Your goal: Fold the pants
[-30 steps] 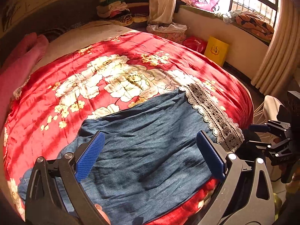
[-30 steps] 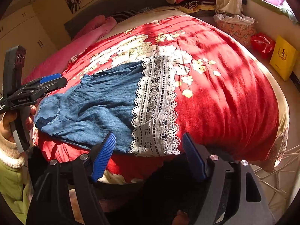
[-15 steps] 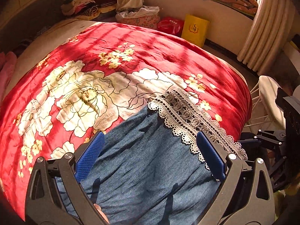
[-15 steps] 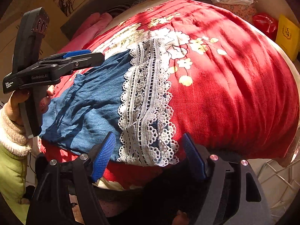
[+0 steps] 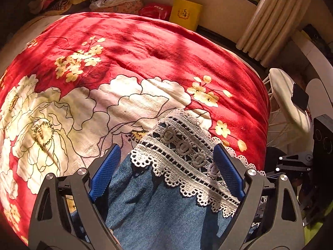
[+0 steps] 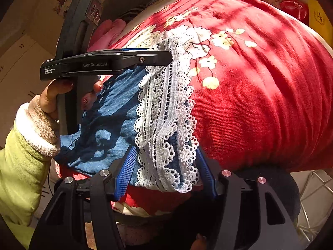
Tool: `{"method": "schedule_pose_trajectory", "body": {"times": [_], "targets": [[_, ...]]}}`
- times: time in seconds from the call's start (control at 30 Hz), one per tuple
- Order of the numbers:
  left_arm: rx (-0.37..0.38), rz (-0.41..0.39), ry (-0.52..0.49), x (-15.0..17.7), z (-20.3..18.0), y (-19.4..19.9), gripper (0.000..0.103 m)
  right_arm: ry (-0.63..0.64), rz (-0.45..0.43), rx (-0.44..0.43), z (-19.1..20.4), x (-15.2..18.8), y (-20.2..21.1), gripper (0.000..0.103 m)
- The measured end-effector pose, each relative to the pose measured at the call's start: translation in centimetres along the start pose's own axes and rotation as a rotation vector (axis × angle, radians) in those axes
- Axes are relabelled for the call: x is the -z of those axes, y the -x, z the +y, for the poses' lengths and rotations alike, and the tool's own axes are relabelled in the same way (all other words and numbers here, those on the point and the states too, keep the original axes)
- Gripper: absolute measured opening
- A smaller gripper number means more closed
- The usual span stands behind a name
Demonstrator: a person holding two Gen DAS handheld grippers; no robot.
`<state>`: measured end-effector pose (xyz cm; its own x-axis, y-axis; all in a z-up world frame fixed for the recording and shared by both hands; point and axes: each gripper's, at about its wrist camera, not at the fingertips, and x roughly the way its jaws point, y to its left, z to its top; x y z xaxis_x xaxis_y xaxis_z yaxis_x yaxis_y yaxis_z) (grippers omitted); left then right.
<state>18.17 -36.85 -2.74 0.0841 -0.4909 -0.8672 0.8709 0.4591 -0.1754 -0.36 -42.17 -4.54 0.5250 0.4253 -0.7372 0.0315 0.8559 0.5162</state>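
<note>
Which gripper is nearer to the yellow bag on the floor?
Left. The left gripper is at the lace hem's far end, toward the yellow bag; the right gripper is at the near end.

The left gripper (image 6: 166, 57) is showing "GenRobot.AI" on its side, plus tiny "Data Acquisition System" lettering near its back end. The yellow box (image 5: 185, 13) by the wall is carrying dark characters, too small to read.
</note>
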Motion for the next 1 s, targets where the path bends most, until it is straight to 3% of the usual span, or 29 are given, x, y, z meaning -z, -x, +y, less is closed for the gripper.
{"method": "schedule_pose_trajectory", "body": {"times": [0.07,0.17,0.23,0.3,0.37,0.73,1.0], "targets": [[0.061,0.014,0.018,0.0,0.4,-0.7,0.070,-0.004,0.003,0.008,0.1,-0.1,-0.1,0.057],[0.111,0.025,0.040,0.1,0.8,-1.4,0.060,-0.012,-0.004,0.023,-0.1,-0.6,-0.3,0.037],[0.148,0.022,0.051,0.2,1.0,-1.3,0.044,-0.016,-0.006,0.007,-0.1,-0.7,-0.1,0.024],[0.153,0.014,0.061,0.4,1.3,-1.0,0.024,-0.004,-0.020,0.002,0.3,-0.8,0.2,0.021],[0.171,-0.002,0.083,0.7,1.8,-0.5,0.017,0.000,-0.040,-0.006,0.8,-1.1,0.6,0.019],[0.277,-0.218,0.131,2.0,4.1,6.8,0.015,0.164,-0.133,-0.054,8.4,-3.0,3.6,0.019],[0.251,-0.345,0.202,7.8,8.3,13.3,0.015,0.353,-0.096,-0.075,16.5,-3.1,0.5,0.019]]}}
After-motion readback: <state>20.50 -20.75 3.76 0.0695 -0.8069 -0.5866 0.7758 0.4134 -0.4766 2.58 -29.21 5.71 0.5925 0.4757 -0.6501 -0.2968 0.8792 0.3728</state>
